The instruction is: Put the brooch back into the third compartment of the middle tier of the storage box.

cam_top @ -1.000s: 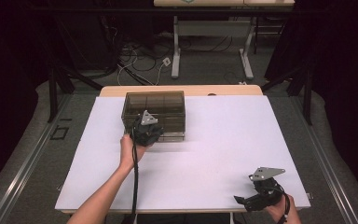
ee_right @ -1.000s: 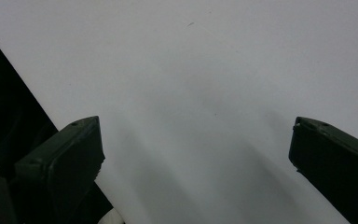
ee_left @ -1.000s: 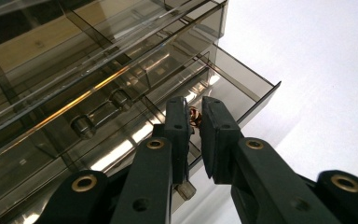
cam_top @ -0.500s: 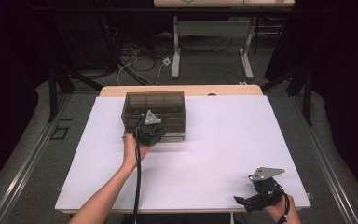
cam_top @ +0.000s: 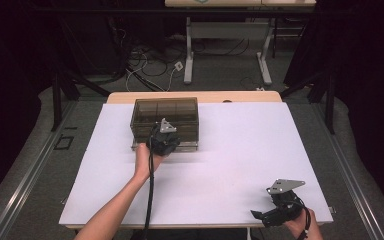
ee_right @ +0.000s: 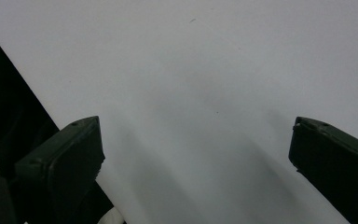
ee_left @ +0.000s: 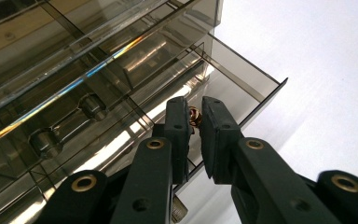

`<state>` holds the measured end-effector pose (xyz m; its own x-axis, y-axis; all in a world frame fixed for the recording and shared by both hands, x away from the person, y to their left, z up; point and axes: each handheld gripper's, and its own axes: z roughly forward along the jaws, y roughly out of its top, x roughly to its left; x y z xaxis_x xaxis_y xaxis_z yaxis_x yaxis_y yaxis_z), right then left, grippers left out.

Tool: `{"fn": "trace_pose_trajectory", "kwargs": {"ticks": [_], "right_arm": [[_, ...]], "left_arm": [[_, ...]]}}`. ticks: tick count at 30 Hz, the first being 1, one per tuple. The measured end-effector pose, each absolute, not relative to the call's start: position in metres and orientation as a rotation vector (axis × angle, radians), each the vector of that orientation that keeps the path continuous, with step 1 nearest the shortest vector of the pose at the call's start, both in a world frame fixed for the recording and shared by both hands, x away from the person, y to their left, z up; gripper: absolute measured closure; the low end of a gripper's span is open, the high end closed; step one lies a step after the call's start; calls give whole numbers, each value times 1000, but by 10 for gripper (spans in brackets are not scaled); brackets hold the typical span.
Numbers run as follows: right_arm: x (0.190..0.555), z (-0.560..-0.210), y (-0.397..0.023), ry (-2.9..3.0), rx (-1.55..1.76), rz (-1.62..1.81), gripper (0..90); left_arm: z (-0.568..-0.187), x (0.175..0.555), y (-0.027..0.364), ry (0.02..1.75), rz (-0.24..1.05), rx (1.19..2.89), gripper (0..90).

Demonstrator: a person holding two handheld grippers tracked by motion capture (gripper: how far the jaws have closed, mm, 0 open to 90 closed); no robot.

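Note:
A smoked, see-through drawer cabinet [cam_top: 165,116] stands at the back left of the white table [cam_top: 240,145]. My left gripper [cam_top: 166,142] is at its front. In the left gripper view one drawer [ee_left: 244,86] is pulled out, and my left gripper [ee_left: 195,117] hangs over it, shut on a small brass-coloured piece [ee_left: 195,115] pinched between the pads. My right gripper [cam_top: 262,216] rests near the table's front right corner, its jaws wide apart over bare white table [ee_right: 196,93] with nothing between them.
Other closed drawers of the cabinet hold round metal parts [ee_left: 44,140]. Beyond the table stand a desk frame [cam_top: 225,45] and loose cables [cam_top: 145,70] on the floor. The table's front edge runs close beside my right gripper.
My left gripper has shifted slightly to the right along the cabinet's front, still holding the small piece. The right gripper has stayed put.

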<state>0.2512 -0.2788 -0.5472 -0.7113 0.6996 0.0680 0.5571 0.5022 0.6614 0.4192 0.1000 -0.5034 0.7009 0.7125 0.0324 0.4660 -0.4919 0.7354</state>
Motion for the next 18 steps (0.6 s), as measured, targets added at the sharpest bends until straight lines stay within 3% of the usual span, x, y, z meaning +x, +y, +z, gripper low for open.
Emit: {"fn": "trace_pose_trajectory", "kwargs": {"ticks": [10, 18], "right_arm": [[251, -547, -279, 2544, 1078, 992, 23], [251, -548, -278, 2531, 1077, 1010, 23]], "left_arm": [[-504, 419, 100, 902, 435, 2174, 770], [-498, 412, 107, 898, 442, 2160, 658]]}}
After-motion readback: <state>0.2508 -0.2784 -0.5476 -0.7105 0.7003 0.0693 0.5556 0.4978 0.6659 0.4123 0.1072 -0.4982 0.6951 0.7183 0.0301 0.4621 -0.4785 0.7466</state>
